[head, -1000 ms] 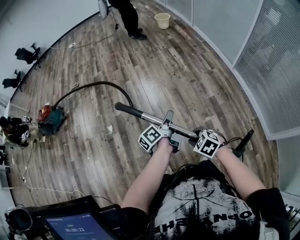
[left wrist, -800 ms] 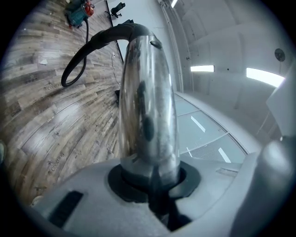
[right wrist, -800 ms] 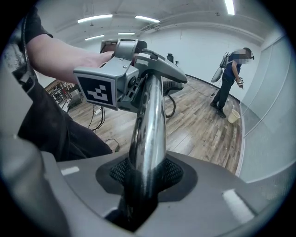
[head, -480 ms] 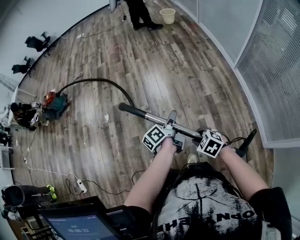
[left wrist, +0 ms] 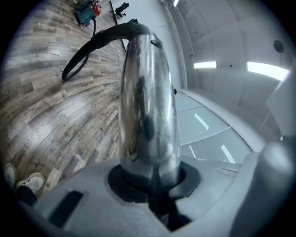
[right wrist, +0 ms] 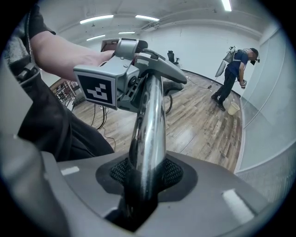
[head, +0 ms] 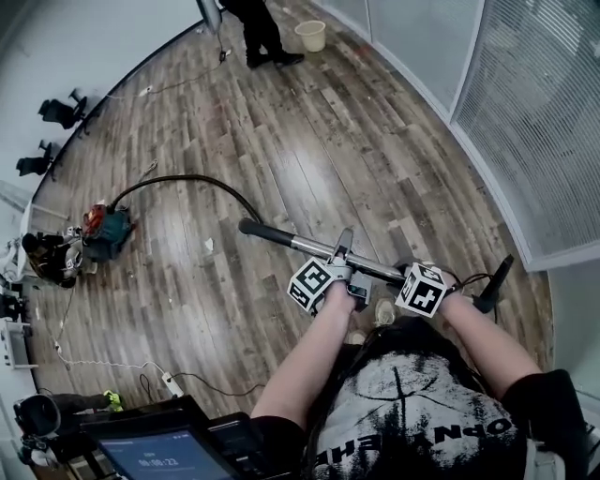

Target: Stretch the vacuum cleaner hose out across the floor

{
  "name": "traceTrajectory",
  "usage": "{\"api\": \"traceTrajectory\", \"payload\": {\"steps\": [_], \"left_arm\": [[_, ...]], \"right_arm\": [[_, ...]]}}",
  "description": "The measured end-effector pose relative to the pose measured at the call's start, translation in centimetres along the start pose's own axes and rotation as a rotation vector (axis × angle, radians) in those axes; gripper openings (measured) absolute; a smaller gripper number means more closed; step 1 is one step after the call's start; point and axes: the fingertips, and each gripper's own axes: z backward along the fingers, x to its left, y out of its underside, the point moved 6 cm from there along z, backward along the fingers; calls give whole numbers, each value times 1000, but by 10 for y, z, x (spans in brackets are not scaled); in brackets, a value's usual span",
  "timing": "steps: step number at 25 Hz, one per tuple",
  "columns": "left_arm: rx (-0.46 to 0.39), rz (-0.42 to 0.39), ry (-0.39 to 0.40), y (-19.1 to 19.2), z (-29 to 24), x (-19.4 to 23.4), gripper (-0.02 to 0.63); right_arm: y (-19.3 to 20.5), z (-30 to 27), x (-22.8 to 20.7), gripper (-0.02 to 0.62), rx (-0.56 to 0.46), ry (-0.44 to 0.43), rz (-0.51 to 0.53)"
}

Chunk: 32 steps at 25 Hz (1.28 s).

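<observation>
The teal vacuum cleaner body [head: 105, 232] sits on the wood floor at the left. Its black hose [head: 192, 179] arcs from the body to the dark end of a metal wand [head: 309, 246]. My left gripper [head: 343, 253] is shut on the middle of the wand. My right gripper [head: 398, 275] is shut on the same wand closer to me. In the left gripper view the shiny wand [left wrist: 148, 102] rises from between the jaws, with the hose [left wrist: 88, 51] curving back to the vacuum body [left wrist: 85, 11]. The right gripper view shows the wand [right wrist: 148, 134] clamped and the left gripper's marker cube [right wrist: 99, 88] ahead.
A person [head: 258, 28] stands at the far end beside a pale bucket [head: 309, 36]. Glass walls with blinds [head: 534, 122] run along the right. A power strip and cable [head: 169, 382] lie at the lower left. Chairs [head: 56, 111] and gear line the left wall.
Both grippers have moved with the wand away from the vacuum body, and the hose's curve has opened a little. A power strip has come into view at the lower left.
</observation>
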Motion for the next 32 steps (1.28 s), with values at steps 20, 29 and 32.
{"api": "traceTrajectory", "payload": {"steps": [20, 29, 32], "left_arm": [[16, 51, 44, 46, 58, 0, 52], [-86, 62, 23, 125, 13, -12, 52], [-117, 76, 18, 145, -6, -21, 52]], "right_arm": [[27, 24, 69, 140, 49, 38, 7], [108, 60, 22, 140, 46, -7, 86], [128, 76, 2, 140, 54, -29, 105]]}}
